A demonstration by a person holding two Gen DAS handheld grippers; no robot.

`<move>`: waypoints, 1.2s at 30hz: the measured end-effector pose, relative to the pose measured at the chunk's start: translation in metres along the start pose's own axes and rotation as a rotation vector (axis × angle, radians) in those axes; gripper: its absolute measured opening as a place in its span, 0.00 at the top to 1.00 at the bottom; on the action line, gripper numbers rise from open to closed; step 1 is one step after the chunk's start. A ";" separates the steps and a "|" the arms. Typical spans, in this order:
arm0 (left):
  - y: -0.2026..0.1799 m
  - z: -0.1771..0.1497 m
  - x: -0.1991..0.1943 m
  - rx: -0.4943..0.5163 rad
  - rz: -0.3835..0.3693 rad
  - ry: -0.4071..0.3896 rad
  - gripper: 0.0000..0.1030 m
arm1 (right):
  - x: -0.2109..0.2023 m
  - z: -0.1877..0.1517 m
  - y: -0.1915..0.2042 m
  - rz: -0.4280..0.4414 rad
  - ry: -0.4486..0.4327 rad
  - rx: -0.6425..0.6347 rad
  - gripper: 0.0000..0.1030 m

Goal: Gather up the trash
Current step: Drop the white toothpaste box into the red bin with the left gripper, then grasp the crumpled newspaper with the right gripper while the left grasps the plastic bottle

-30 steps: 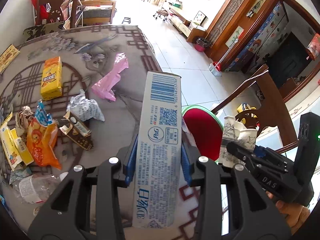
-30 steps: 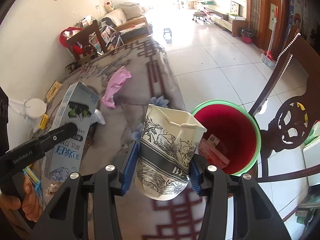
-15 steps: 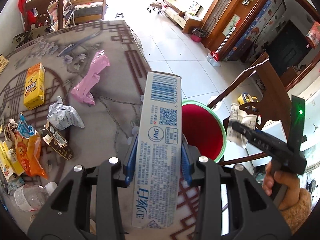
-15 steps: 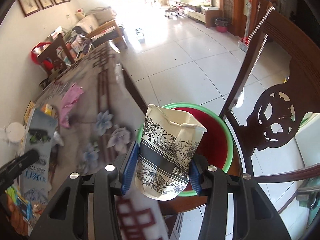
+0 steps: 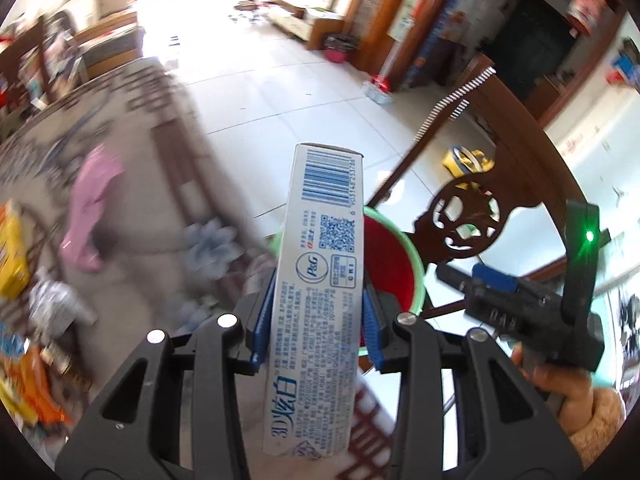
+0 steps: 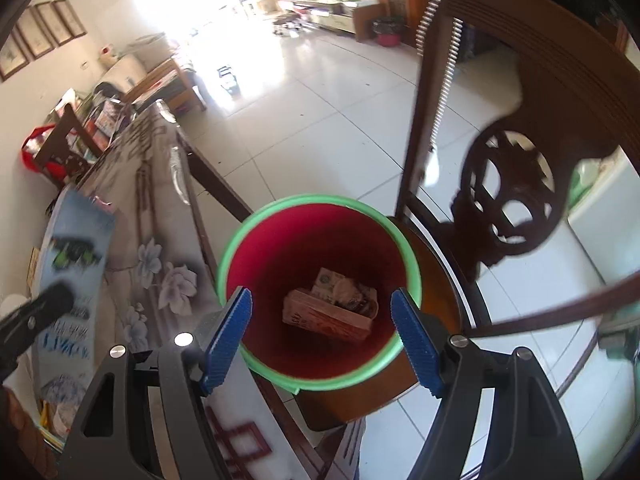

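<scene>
The right gripper (image 6: 320,330) hangs over a red bin (image 6: 280,376) with a green rim, its jaws opening with nothing between them; trash lies inside. The left gripper (image 5: 318,320) clamps a toothpaste box (image 5: 320,320) upright, near the bin but over the table (image 5: 168,208) edge. Released too soon, the long box could strike the rim and fall to the floor.

Black tongs (image 6: 320,336) — ribbed blue pads (image 6: 227,334), silver screws — fuzzy tan sleeve (image 5: 596,420).
</scene>
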State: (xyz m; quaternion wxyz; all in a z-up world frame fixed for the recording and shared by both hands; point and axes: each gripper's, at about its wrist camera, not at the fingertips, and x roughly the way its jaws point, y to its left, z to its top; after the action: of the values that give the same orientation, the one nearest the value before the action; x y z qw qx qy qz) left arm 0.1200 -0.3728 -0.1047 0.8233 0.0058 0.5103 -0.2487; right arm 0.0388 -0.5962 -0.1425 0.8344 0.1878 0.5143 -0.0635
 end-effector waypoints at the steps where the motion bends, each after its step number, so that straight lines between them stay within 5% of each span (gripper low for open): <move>1: -0.007 0.004 0.006 0.021 -0.009 0.003 0.64 | -0.001 -0.002 -0.002 -0.002 0.001 0.006 0.32; 10: -0.049 0.018 0.032 0.140 -0.045 -0.008 0.62 | -0.027 -0.029 -0.016 -0.038 -0.019 0.048 0.30; 12: -0.051 0.020 0.034 0.139 -0.047 -0.012 0.57 | -0.030 -0.034 -0.016 -0.038 -0.014 0.054 0.30; 14: -0.050 0.019 0.032 0.134 -0.046 -0.014 0.41 | -0.032 -0.037 -0.015 -0.037 -0.013 0.053 0.30; 18: -0.038 0.017 0.012 0.109 -0.044 -0.054 0.37 | -0.043 -0.045 -0.007 -0.037 -0.025 0.036 0.30; 26: 0.048 -0.017 -0.064 -0.082 0.059 -0.138 0.32 | -0.056 -0.053 0.012 -0.027 -0.049 0.013 0.27; 36: 0.165 -0.106 -0.156 -0.363 0.256 -0.192 0.31 | -0.050 -0.078 0.086 0.049 -0.006 -0.118 0.26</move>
State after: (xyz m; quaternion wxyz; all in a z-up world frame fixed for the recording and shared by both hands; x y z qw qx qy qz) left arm 0.0440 -0.1371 -0.0642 0.8805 -0.1012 0.4609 -0.0461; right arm -0.0234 -0.4915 -0.1080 0.8468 0.1509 0.5098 -0.0132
